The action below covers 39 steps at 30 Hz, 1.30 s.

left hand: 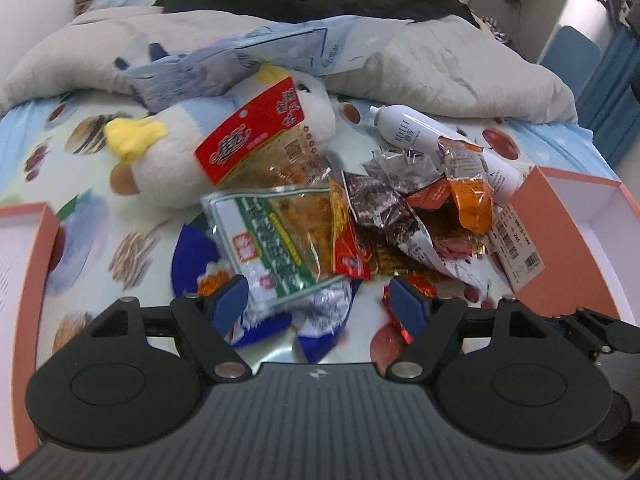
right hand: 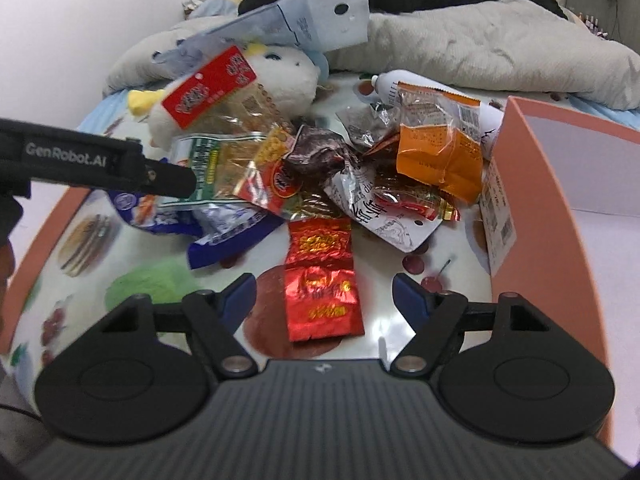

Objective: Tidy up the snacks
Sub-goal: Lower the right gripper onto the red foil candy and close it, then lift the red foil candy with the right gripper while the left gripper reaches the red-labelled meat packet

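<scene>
A pile of snack packets lies on a patterned bedsheet. My left gripper (left hand: 318,300) is open, its jaws on either side of a blue and white packet (left hand: 320,316), just below a green-striped packet (left hand: 276,244). My right gripper (right hand: 324,296) is open, its jaws on either side of a shiny red foil packet (right hand: 320,280). An orange packet (right hand: 440,152), a dark crinkled packet (right hand: 320,152) and a red-labelled packet (right hand: 212,88) lie further back. The left gripper's body (right hand: 100,164) enters the right wrist view from the left.
An open salmon-pink box (right hand: 560,208) stands at the right, another pink box edge (left hand: 36,264) at the left. A white plush duck (left hand: 160,152), a white spray bottle (left hand: 432,128) and a grey quilt (left hand: 460,68) lie behind the pile.
</scene>
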### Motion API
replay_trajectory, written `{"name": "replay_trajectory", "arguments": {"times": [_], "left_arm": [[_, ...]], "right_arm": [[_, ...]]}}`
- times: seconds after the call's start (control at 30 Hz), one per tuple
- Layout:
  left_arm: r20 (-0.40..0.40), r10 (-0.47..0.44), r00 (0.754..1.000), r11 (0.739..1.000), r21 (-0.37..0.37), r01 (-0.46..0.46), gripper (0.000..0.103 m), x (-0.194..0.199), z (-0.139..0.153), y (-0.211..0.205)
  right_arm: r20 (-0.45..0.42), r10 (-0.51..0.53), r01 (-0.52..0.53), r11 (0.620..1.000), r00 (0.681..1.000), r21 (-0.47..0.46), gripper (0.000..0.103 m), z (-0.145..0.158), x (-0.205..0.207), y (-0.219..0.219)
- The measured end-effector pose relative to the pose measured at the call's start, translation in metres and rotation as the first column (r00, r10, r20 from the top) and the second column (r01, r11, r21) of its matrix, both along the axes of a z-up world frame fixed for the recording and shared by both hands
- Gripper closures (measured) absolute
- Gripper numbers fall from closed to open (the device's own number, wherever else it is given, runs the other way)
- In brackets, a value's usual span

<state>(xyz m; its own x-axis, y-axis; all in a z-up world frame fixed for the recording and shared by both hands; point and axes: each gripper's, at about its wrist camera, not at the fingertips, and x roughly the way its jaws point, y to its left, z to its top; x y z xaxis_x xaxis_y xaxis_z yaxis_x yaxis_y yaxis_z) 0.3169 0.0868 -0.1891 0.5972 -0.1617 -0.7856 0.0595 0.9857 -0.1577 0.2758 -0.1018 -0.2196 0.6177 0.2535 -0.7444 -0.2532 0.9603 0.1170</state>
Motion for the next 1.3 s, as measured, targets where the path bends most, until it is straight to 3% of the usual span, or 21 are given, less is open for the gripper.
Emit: {"name": "replay_trajectory", "arguments": {"times": [0.33, 0.5, 0.73, 0.9, 1.0, 1.07, 1.3], "left_arm": [[0.024, 0.012, 1.0, 0.996, 0.084, -0.014, 0.025, 0.047, -0.013, 0.015], [0.037, 0.089, 0.995, 0.99, 0.104, -0.093, 0.032, 0.066, -0.025, 0.035], [0.1, 0.187, 0.977, 0.979, 0.066, -0.194, 0.04, 0.085, -0.03, 0.049], [0.119, 0.252, 0.96, 0.964, 0.055, -0.26, 0.054, 0.088, -0.032, 0.052], [0.125, 0.286, 0.95, 0.953, 0.066, -0.295, 0.072, 0.086, -0.032, 0.052], [0.117, 0.301, 0.947, 0.951, 0.044, -0.307, 0.093, 0.085, -0.031, 0.054], [0.137, 0.235, 0.962, 0.971, 0.002, -0.237, 0.101, 0.077, -0.009, 0.038]], "right_arm": [[-0.012, 0.017, -0.017, 1.0, 1.0, -0.002, 0.028, -0.023, 0.032, 0.013], [-0.018, 0.03, -0.031, 0.999, 0.999, -0.022, 0.029, -0.034, 0.04, 0.021], [-0.022, 0.047, -0.049, 0.996, 0.999, -0.074, 0.036, -0.047, 0.046, 0.027], [-0.003, 0.084, -0.084, 0.993, 0.996, -0.086, 0.047, -0.047, 0.046, 0.031], [0.006, 0.094, -0.093, 0.991, 0.996, -0.101, 0.047, -0.046, 0.046, 0.034], [0.002, 0.096, -0.096, 0.99, 0.995, -0.099, 0.047, -0.045, 0.046, 0.035], [0.007, 0.102, -0.1, 0.988, 0.995, -0.116, 0.047, -0.033, 0.036, 0.032]]}}
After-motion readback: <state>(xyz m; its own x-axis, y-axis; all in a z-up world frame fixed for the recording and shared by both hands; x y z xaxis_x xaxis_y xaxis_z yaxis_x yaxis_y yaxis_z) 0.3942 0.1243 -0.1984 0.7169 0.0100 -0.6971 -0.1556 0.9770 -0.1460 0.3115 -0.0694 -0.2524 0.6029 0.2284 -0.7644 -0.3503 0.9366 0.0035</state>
